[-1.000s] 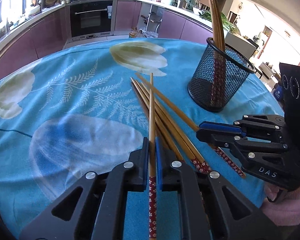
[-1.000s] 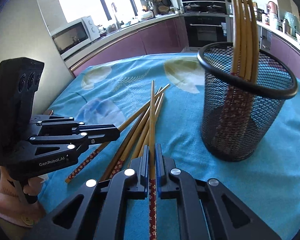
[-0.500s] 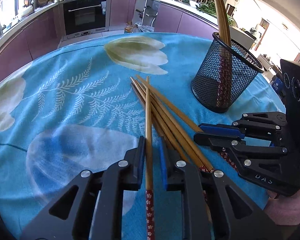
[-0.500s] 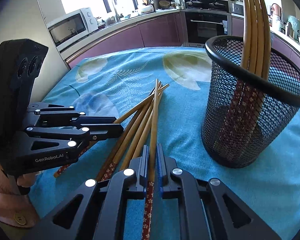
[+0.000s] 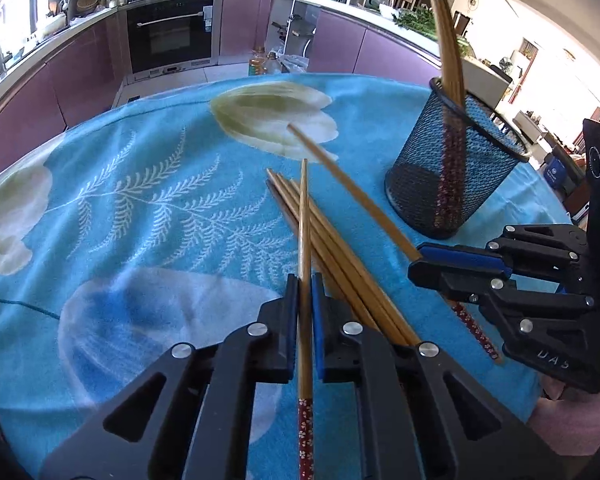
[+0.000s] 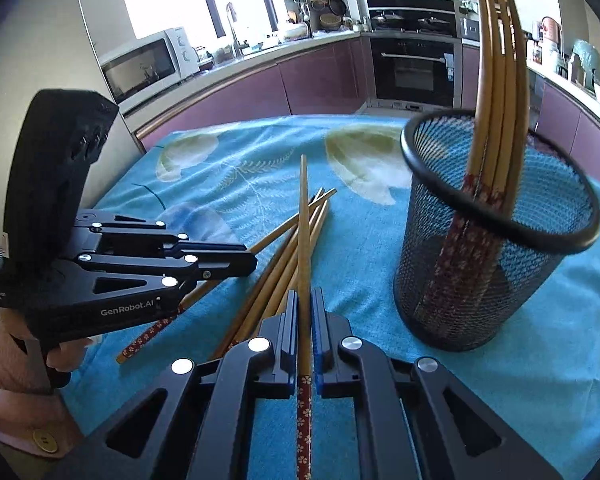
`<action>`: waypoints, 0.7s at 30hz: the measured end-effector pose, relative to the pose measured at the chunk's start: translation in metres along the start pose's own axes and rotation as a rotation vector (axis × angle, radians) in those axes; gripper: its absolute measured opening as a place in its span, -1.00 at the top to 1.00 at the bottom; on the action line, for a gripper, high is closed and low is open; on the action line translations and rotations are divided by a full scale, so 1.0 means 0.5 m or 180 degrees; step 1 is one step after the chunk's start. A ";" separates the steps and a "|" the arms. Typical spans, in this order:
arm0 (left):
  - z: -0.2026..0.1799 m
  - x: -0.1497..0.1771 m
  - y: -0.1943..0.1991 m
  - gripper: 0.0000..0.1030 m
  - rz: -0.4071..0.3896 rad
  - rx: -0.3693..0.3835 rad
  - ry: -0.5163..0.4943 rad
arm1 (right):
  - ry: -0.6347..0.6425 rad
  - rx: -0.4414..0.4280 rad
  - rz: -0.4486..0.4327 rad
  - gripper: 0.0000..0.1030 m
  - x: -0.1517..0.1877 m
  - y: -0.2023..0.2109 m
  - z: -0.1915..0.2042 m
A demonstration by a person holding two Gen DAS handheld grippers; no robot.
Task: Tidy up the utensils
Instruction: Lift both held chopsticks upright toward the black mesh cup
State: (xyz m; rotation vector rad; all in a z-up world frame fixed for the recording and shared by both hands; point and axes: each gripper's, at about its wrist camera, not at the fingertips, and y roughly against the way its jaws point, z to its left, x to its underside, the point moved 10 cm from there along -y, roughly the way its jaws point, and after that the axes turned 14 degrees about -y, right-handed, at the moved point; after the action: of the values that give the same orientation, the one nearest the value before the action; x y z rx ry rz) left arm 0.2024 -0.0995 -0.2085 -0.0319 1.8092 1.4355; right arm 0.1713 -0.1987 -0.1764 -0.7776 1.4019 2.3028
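A black mesh holder [image 6: 496, 248] is standing on the blue floral tablecloth [image 5: 140, 200], already keeping several chopsticks upright. Loose chopsticks [image 5: 340, 256] are lying bundled beside it, tips pointing away. The left gripper [image 5: 305, 300] is clamping one chopstick [image 5: 305, 232] lengthwise along its fingers; the right gripper [image 6: 304, 312] is pinching another chopstick [image 6: 303, 232] likewise, its tip angling above the pile.

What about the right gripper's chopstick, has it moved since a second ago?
Yes. In the left wrist view the chopstick has swung its tip off the pile, onto the white tulip print.
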 end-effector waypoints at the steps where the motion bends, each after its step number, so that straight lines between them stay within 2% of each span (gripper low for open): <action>1: -0.002 -0.007 0.012 0.86 -0.0054 0.0007 0.0000 | 0.0013 -0.0012 -0.0043 0.89 -0.007 0.010 0.001; 13: -0.029 -0.084 0.163 0.86 -0.0665 0.0334 -0.0053 | 0.0000 -0.0101 -0.0534 0.89 -0.071 0.133 -0.005; 16: -0.035 -0.100 0.193 0.86 -0.0789 0.0305 -0.0090 | -0.0022 -0.0125 -0.0627 0.89 -0.086 0.153 -0.007; 21: -0.052 -0.123 0.228 0.86 -0.0956 0.0390 -0.0113 | -0.0041 -0.0147 -0.0750 0.89 -0.105 0.180 -0.016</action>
State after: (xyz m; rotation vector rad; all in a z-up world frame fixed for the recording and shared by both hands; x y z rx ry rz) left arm 0.1747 -0.1075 -0.0795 -0.2057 1.7740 1.1067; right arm 0.1667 -0.2472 -0.0837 -0.8889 1.1855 2.1606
